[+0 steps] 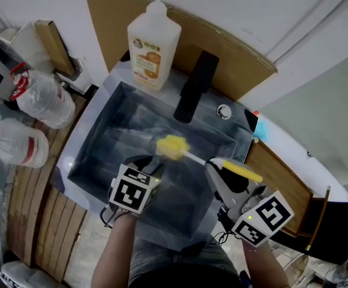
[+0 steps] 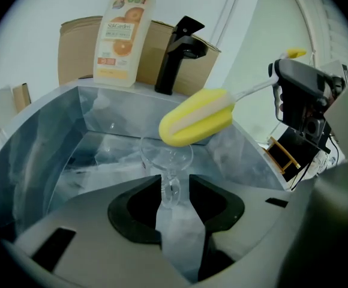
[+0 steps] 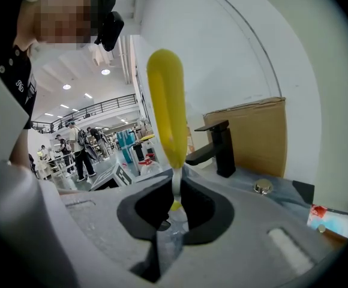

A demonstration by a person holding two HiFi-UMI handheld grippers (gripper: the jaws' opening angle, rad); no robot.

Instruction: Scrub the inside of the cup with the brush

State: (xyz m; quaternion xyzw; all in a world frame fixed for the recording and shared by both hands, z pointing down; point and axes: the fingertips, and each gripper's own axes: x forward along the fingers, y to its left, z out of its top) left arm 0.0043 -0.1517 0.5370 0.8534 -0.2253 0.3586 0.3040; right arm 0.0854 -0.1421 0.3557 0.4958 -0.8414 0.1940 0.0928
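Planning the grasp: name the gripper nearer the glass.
Left. The left gripper straddles the glass stem; the right gripper sits off to its right, holding the brush.

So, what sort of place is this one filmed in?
Probably a mock-up washing-up station in a big hall, not a home kitchen: a sink, black tap and soap bottle backed by cardboard, with people walking beyond.

White wall (image 1: 294, 5); cardboard panel (image 1: 246, 71) against it; slatted wood (image 1: 36, 215) left.
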